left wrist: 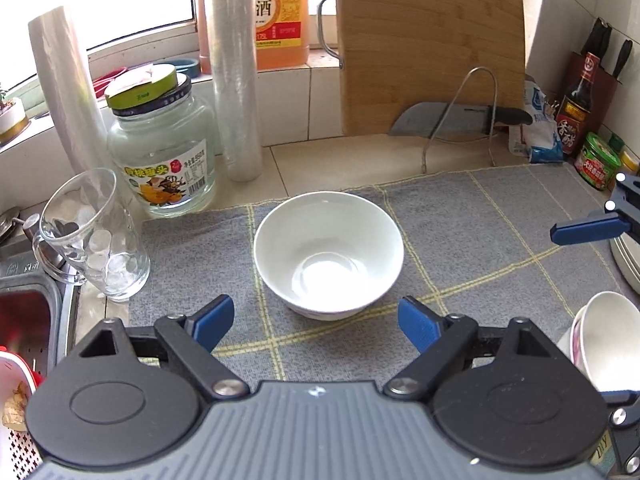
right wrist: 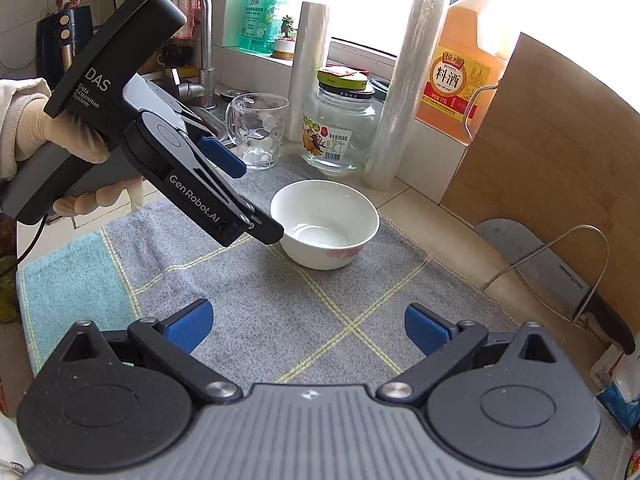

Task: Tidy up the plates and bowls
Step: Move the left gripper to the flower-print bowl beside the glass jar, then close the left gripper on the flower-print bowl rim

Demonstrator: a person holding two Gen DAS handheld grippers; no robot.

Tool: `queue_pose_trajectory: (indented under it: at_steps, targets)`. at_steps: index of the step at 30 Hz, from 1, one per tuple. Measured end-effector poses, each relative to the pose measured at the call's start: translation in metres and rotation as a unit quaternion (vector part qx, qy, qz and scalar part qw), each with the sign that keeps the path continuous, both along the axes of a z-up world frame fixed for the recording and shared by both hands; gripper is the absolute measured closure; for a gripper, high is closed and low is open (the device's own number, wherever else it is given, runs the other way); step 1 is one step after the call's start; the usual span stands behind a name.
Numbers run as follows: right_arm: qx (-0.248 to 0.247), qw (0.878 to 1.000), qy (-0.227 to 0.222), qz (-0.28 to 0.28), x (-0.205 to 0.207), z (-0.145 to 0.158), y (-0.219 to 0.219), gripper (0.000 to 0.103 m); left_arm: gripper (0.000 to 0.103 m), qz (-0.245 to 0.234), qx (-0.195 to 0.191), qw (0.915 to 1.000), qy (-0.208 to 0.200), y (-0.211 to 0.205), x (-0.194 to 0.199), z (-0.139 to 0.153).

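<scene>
The left gripper [left wrist: 316,322] hangs with its jaws spread wide and empty, just short of the white bowl [left wrist: 328,254], lined up as if to take its rim. The bowl sits upright on the grey mat [left wrist: 460,232]. The right gripper [right wrist: 308,330] waits farther back, likewise spread and empty. Behind stand a glass mug [left wrist: 96,236] and jar [left wrist: 164,152].

Ahead of me: grey checked towel [left wrist: 460,240] spread on the counter. At its left corner — glass mug [left wrist: 96,236], upright, beside a labelled glass jar [left wrist: 164,152]. Two cling-film rolls [left wrist: 236,72] stand behind. Cleaver [left wrist: 444,120] rests against the upright bamboo cutting board [left wrist: 432,40] — orange jug [left wrist: 280,12] on the sill.
</scene>
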State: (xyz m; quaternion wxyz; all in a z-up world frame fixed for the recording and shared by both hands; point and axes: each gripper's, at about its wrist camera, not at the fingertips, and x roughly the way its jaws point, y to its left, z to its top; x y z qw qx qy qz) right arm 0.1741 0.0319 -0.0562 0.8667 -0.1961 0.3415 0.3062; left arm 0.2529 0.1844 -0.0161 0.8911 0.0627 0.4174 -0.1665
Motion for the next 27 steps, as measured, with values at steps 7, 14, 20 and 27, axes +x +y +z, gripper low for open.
queue_pose_trajectory:
  at_steps: [7,14,20,27]
  targets:
    - [-0.022,1.000,0.013,0.005,0.042,-0.011,0.029,0.000,0.017,0.003,-0.013,0.9998,0.014,0.012,0.040,-0.016]
    - [-0.036,0.999,0.040,-0.003,0.079,-0.033,0.041,0.000,0.025,-0.010,-0.026,0.9992,0.029,0.007,0.060,-0.030]
    - [-0.047,0.997,0.054,-0.005,0.099,-0.047,0.052,0.000,0.035,-0.020,-0.033,0.9985,0.038,0.004,0.070,-0.038]
    - [-0.047,0.997,0.056,0.001,0.113,-0.053,0.063,0.000,0.042,-0.030,-0.039,0.9979,0.043,0.002,0.076,-0.040]
